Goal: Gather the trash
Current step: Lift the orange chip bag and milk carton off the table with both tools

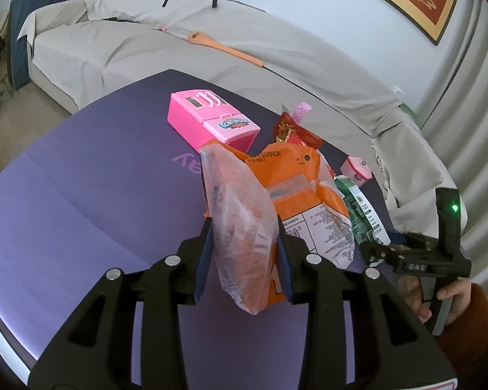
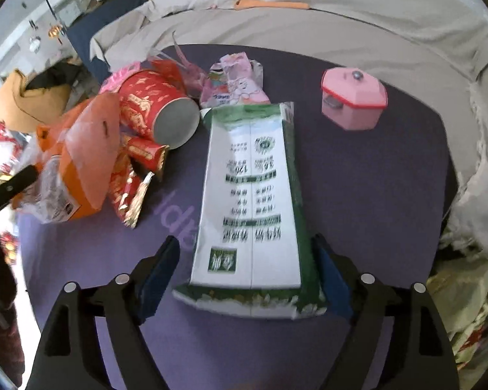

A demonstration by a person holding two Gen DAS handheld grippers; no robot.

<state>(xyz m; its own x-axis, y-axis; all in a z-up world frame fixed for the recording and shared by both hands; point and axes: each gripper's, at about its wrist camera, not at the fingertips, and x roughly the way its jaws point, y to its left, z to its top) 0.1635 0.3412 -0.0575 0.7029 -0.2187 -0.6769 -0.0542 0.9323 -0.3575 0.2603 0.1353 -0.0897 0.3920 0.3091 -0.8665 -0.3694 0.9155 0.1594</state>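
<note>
My left gripper (image 1: 244,253) is shut on an orange plastic bag (image 1: 244,227) with printed packaging inside; the bag also shows at the left of the right wrist view (image 2: 81,162). My right gripper (image 2: 247,273) is open, its fingers on either side of a flattened green-and-white carton (image 2: 250,201) that lies on the purple table (image 2: 374,195); the jaws do not visibly touch it. The carton shows in the left wrist view (image 1: 362,211), with the right gripper (image 1: 416,256) over its near end. A red-and-gold tube (image 2: 156,107), red wrappers (image 2: 130,195) and a pink wrapper (image 2: 234,84) lie behind.
A pink toy fridge (image 1: 208,117) and a small pink toy pot (image 2: 353,97) stand on the table. A sofa under a beige cover (image 1: 179,48) with a wooden spoon (image 1: 224,47) runs behind. White cloth (image 2: 478,195) lies off the table's right edge.
</note>
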